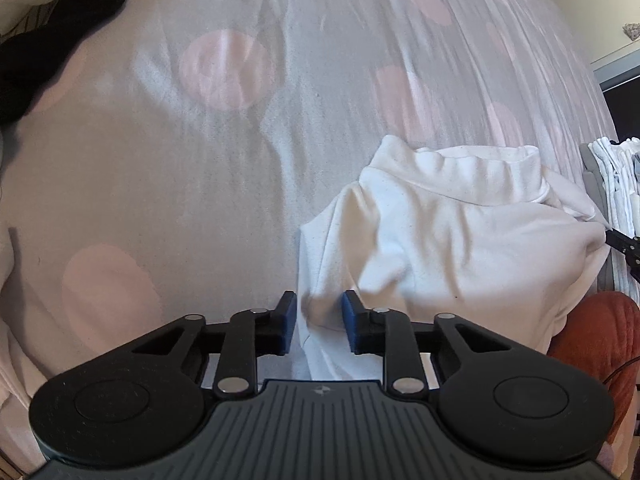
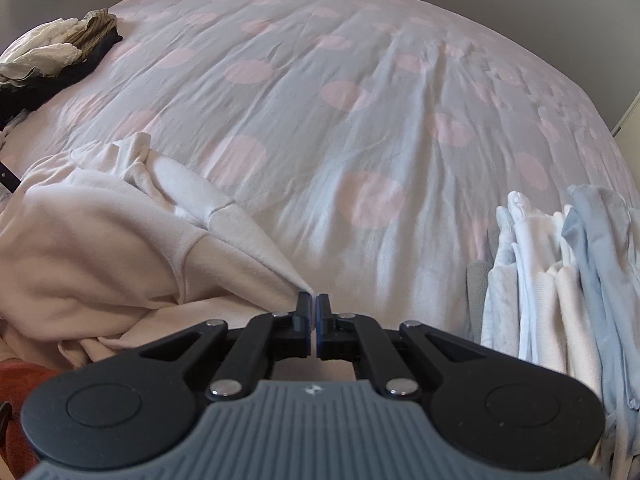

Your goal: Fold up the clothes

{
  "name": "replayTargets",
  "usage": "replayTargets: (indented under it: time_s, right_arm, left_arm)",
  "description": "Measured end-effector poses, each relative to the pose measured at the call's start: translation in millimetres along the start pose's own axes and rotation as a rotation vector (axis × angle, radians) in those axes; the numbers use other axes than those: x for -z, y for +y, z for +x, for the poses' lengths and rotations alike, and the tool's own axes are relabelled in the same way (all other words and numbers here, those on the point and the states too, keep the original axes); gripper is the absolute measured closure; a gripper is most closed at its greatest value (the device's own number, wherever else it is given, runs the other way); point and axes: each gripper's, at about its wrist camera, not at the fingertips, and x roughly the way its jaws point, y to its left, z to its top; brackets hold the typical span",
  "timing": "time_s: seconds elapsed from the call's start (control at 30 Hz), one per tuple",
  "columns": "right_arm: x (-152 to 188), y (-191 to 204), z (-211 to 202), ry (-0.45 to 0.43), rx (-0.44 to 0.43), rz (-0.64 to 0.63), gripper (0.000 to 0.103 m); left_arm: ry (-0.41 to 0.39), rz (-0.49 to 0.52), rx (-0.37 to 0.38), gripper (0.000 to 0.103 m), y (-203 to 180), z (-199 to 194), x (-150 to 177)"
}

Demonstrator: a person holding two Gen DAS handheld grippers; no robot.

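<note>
A white sweatshirt (image 1: 460, 232) lies crumpled on the bed, its ribbed collar toward the far side. My left gripper (image 1: 320, 312) points down at its near left edge. A fold of the white fabric fills the narrow gap between the blue pads (image 1: 289, 320), which pinch it. In the right wrist view the same sweatshirt (image 2: 100, 248) lies at the left, and one part of it stretches to a point at my right gripper (image 2: 313, 304). That gripper is shut on the fabric tip. Its black fingers (image 1: 624, 244) also show at the left wrist view's right edge.
The bedspread (image 2: 360, 120) is pale grey with pink dots and fills both views. A heap of dark and white clothes (image 2: 52, 56) sits at the far left. A stack of folded white and light blue clothes (image 2: 560, 280) lies at the right. Rust-red fabric (image 1: 600, 340) shows near the bed edge.
</note>
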Motion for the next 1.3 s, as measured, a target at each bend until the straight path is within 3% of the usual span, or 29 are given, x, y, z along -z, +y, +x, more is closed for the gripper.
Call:
replayTargets:
  time_s: [0.17, 0.27, 0.37, 0.53, 0.6, 0.67, 0.73, 0.93, 0.97, 1.03, 1.13, 1.3]
  right_arm:
    - [-13.0, 4.3, -19.8, -0.074, -0.022, -0.063, 0.087]
    - [-28.3, 10.4, -24.2, -0.129, -0.042, -0.132, 0.086]
    - [-41.2, 29.0, -17.2, -0.159, -0.095, -0.262, 0.086]
    - [-54.5, 62.8, 10.5, -0.137, -0.151, -0.544, 0.084]
    - [-56.8, 70.1, 18.6, -0.124, -0.157, -0.649, 0.081]
    - [-57.2, 74.0, 26.5, -0.093, -0.159, -0.725, 0.066]
    - [-56.4, 73.9, 35.0, -0.052, -0.174, -0.758, 0.063]
    - [-46.3, 65.4, 60.3, 0.011, -0.184, -0.713, 0.069]
    - [-46.2, 64.0, 62.8, 0.014, -0.19, -0.693, 0.084]
    - [-46.3, 62.9, 64.3, 0.014, -0.19, -0.66, 0.093]
    - [-46.3, 62.8, 59.0, -0.004, -0.183, -0.645, 0.094]
    - [-47.3, 64.1, 40.9, -0.059, -0.141, -0.656, 0.095]
  left_arm:
    - [-0.05, 0.057, -0.039, 0.095, -16.4, -18.2, 1.6]
    - [-0.061, 0.07, -0.062, 0.097, -23.1, -22.1, -2.5]
    - [-0.069, 0.075, -0.068, 0.098, -26.1, -23.3, -5.2]
    - [-0.057, 0.085, -0.047, 0.097, -20.2, -23.9, -4.9]
    - [-0.048, 0.084, -0.034, 0.084, -16.8, -21.7, -6.0]
    - [-0.032, 0.071, -0.02, 0.07, -11.1, -18.4, -7.0]
    - [-0.017, 0.051, -0.013, 0.066, -5.0, -13.8, -7.6]
    - [0.027, 0.018, 0.0, 0.067, 7.0, 6.6, -9.3]
    - [0.029, 0.017, 0.003, 0.072, 7.4, 9.0, -9.7]
    - [0.024, 0.022, 0.02, 0.083, 6.1, 9.6, -10.4]
    - [-0.012, 0.061, 0.004, 0.096, -1.2, 0.7, -9.4]
    - [-0.098, 0.058, -0.019, 0.099, -2.0, -27.1, -10.9]
